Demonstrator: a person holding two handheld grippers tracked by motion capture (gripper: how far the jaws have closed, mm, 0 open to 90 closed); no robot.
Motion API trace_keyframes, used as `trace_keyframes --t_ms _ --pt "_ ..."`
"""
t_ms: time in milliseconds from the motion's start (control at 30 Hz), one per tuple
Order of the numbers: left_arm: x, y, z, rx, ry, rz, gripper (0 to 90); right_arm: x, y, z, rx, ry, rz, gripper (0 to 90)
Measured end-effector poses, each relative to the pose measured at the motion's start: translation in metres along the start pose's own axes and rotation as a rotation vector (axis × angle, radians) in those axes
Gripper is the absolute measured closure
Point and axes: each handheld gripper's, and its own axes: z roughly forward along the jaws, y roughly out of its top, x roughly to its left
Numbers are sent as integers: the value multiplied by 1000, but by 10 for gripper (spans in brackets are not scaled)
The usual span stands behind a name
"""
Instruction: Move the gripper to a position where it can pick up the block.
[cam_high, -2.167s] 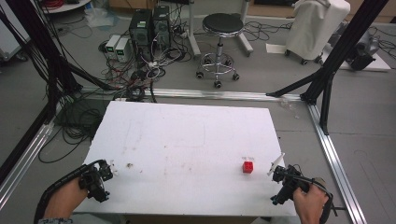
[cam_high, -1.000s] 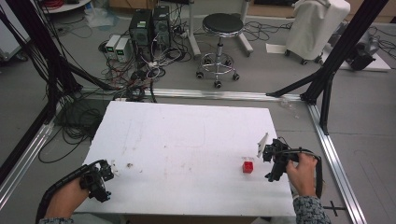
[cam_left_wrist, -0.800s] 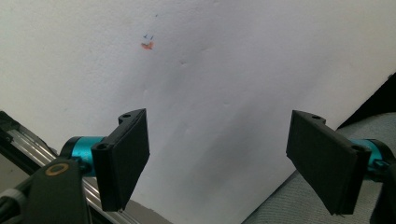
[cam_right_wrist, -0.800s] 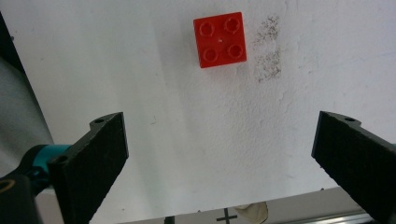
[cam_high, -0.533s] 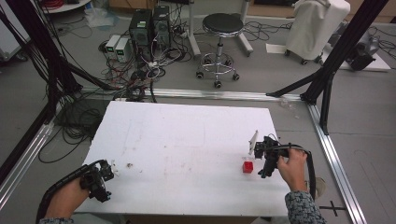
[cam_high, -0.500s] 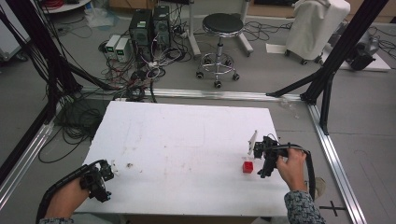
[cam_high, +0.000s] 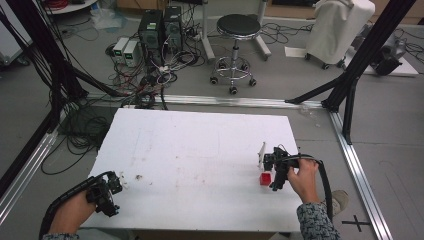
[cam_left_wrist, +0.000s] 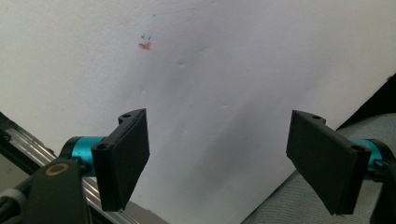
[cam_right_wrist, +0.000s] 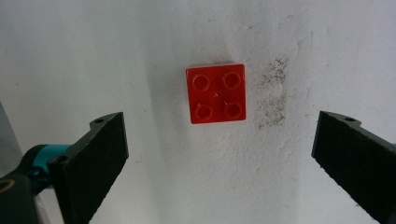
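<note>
Now | right claw (cam_right_wrist: 219, 154) agape above red brick (cam_right_wrist: 216, 93) | table (cam_high: 200, 145) bare around

The left tool (cam_left_wrist: 218, 161) hangs over the white bench (cam_left_wrist: 224, 74), its two black jaws spread wide with bare surface between them. A small orange smudge (cam_left_wrist: 145, 45) with blue specks marks the bench farther on. A metal rail (cam_left_wrist: 28, 144) runs lower left.
</note>
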Motion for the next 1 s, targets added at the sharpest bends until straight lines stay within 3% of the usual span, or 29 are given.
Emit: trace_keyframes --t_ms 233,367,567,1000 --pt "-1 1 1 2 -1 2 215 0 5 17 6 22 0 29" --pt "-2 1 1 0 2 2 215 -1 8 24 11 20 -27 29" --pt "-2 2 1 1 0 7 215 -1 9 29 14 20 -22 28" --pt "-3 2 2 -1 -2 5 215 -1 14 43 37 49 -61 29"
